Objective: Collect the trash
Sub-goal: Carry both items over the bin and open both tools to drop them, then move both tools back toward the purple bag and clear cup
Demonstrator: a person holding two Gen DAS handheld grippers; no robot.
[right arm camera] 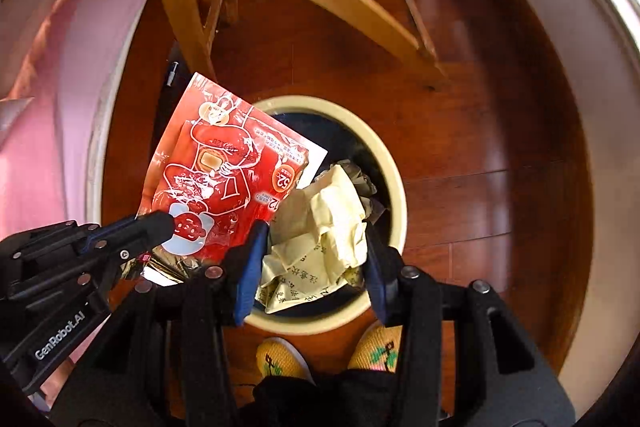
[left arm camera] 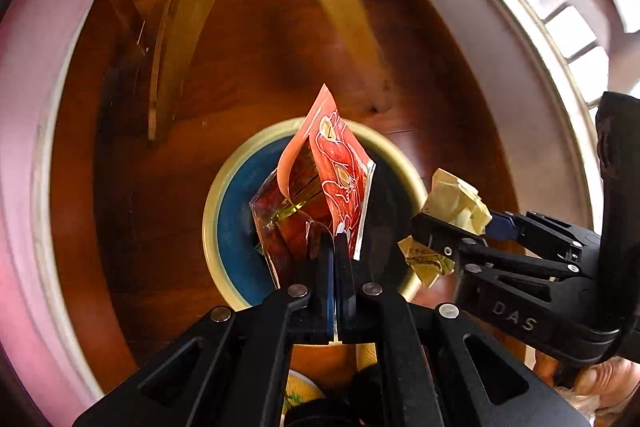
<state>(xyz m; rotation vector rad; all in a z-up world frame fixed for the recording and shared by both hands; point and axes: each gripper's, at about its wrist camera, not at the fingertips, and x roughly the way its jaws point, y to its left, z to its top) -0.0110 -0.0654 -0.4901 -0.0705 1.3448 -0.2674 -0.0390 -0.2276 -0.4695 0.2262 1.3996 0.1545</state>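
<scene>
Fingers of left gripper [left arm camera: 335, 233] pinched shut on bottom edge of red wrapper [left arm camera: 340, 171]; fingers of right gripper [right arm camera: 316, 259] half-spread, clamping crumpled yellow paper [right arm camera: 320, 227] between blue pads. Both pieces hanging directly over bin [right arm camera: 394, 187] on wood floor [right arm camera: 480, 107]. Bin mouth straight below both, so drop is downward, no sideways reach. Wrapper to left, paper to right, side by side. Wrapper long axis running up from fingers, free corner pointing far; overhangs bin's left rim. Paper balled, no clear axis. Neither released yet.
</scene>
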